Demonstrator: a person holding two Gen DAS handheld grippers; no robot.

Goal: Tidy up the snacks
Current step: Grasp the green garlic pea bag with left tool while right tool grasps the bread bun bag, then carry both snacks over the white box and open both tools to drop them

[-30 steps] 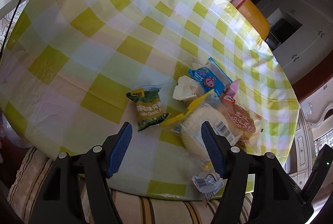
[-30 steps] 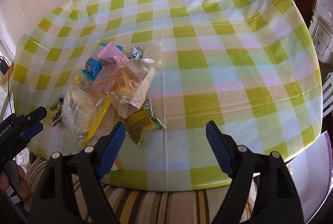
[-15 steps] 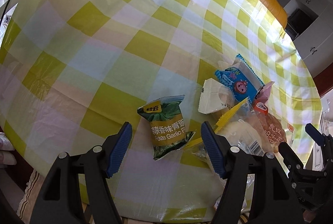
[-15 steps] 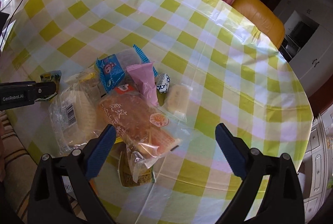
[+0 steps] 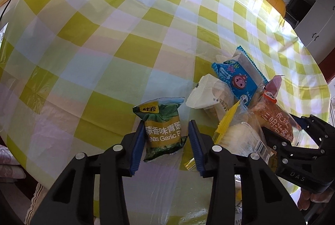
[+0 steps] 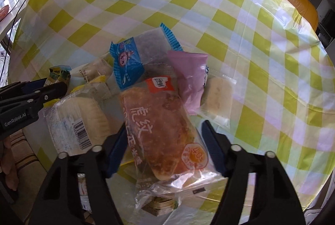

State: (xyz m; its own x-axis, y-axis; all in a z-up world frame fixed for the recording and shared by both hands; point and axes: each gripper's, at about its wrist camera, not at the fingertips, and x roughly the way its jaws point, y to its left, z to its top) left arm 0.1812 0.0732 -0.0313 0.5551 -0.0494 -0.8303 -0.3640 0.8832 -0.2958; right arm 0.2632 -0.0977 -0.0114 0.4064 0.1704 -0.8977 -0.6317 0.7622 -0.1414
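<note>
Pointing steeply down at the checked tablecloth (image 5: 88,70), the left gripper (image 5: 166,141) is held over the near edge of the table, with the green pea packet (image 5: 161,131) framed between its blue pads. The jaws are closing; the left pad is seen at the packet's left edge, the right pad just beside its right edge, and firm pressure on the wrapper is not evident. The packet lies flat on the cloth, apart from the main heap to its right.

The right gripper (image 6: 165,145) is likewise angled sharply downward, over the heap. Its jaws are closing with the clear-wrapped brown sandwich bread (image 6: 161,133) between them; the left pad is seen against the wrapper, while a gap is left at the right pad. The bread rests on top of the pile, over a pale bun in a barcoded bag (image 6: 81,118).

Behind the bread, a blue cartoon packet (image 6: 127,62) and a pink packet (image 6: 188,78) are noted, with a small pale cake in clear wrap (image 6: 217,95) just beside the pink one. A white triangular packet (image 5: 203,93) lies between the blue packet and the pea packet.

From the left wrist view, the right gripper is seen entering from the right; part of a hand (image 5: 314,197) is visible beneath it.
</note>
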